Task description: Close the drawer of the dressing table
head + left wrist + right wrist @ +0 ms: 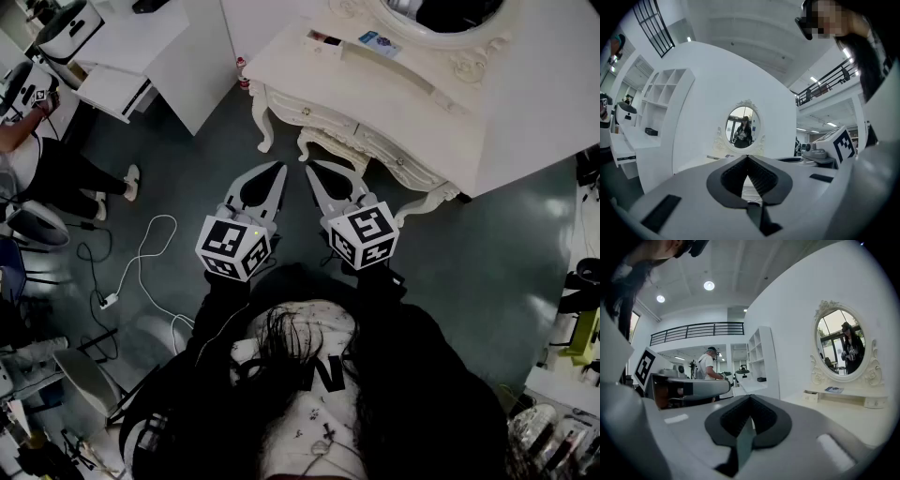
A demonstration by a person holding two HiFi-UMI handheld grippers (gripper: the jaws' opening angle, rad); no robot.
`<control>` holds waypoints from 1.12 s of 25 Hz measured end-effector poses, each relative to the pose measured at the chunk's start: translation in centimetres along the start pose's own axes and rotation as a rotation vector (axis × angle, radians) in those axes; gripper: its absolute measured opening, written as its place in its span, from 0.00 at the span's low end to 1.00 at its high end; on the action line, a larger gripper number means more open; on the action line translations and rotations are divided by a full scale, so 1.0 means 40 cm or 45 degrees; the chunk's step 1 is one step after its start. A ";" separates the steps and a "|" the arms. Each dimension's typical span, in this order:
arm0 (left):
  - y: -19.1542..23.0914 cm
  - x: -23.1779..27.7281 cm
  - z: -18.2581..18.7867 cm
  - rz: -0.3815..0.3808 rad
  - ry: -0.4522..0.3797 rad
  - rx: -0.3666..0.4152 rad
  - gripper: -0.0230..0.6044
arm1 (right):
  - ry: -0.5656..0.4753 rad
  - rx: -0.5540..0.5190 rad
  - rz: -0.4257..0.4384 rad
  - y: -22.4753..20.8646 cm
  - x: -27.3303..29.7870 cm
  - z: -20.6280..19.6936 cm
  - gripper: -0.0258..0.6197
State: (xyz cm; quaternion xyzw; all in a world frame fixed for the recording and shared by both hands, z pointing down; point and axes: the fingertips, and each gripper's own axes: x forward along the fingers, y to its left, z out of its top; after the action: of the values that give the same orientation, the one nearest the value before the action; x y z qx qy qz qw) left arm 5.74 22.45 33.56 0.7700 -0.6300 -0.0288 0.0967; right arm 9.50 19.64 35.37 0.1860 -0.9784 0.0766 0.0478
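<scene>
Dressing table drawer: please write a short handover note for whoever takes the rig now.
Left gripper: shut, empty.
Right gripper: shut, empty.
Both hang in the air in front of the dressing table, touching nothing.
Its drawer fronts seem flush in the head view; no drawer clearly stands out.
To do: check the drawers close up and push in any that is open.

I see the dressing table in cream white, with carved scrollwork along its front. The floor is dark grey-green, crossed by a white cable. My left gripper and right gripper are pale grey with black ribbed linings. Their marker cubes bear black-and-white squares.
</scene>
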 end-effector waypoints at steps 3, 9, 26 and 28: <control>0.020 -0.004 -0.006 -0.008 0.009 0.001 0.03 | 0.004 -0.002 -0.004 0.009 0.019 -0.006 0.04; 0.054 -0.023 -0.018 -0.035 0.032 -0.007 0.03 | -0.013 0.044 -0.024 0.037 0.050 -0.012 0.04; 0.165 0.046 -0.077 -0.018 0.098 -0.097 0.03 | 0.069 0.118 -0.008 -0.014 0.163 -0.066 0.04; 0.195 0.078 -0.076 0.000 0.100 -0.092 0.03 | 0.064 0.118 0.010 -0.046 0.202 -0.062 0.04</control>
State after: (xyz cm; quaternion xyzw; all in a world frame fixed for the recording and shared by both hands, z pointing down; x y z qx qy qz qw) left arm -0.63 18.27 38.23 0.7667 -0.6241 -0.0213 0.1490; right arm 2.86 15.49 39.04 0.1821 -0.9730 0.1269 0.0635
